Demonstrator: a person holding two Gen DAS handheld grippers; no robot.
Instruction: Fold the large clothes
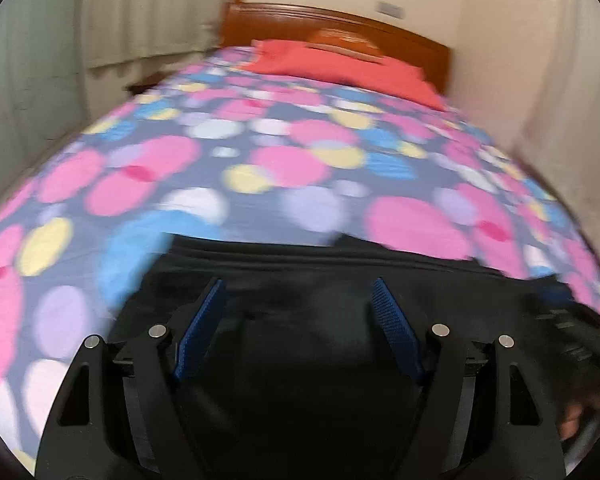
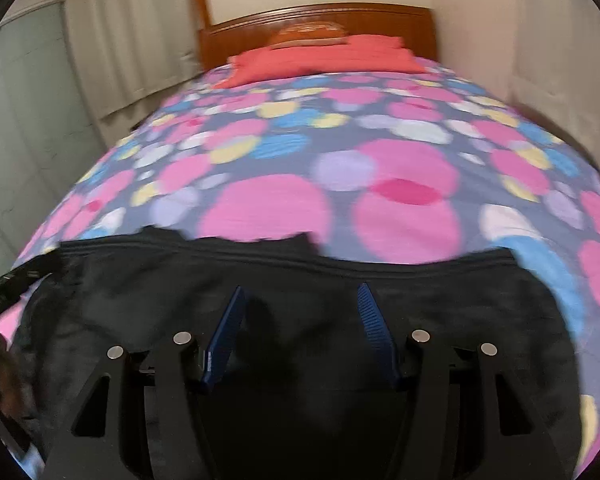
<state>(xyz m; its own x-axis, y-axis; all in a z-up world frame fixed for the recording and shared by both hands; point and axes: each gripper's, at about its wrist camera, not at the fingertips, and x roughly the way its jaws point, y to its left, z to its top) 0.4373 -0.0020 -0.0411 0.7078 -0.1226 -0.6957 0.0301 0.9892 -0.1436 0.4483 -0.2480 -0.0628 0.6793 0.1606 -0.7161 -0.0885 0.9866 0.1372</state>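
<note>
Left gripper point(image 1: 298, 286) sits at lower centre of its view with blue pads point(image 1: 204, 322) spread apart and nothing between them, poised over a black garment point(image 1: 320, 264) that fills the bottom of the frame on a spotted bedspread point(image 1: 260, 160). Right gripper point(image 2: 300, 290) is likewise released, fingers parted over the same garment, whose stitched edge runs across mid-frame. A red pillow point(image 2: 324, 58) and wooden headboard point(image 2: 380, 20) occupy the upper centre; both views are motion-blurred, so contact with the cloth cannot be confirmed.
</note>
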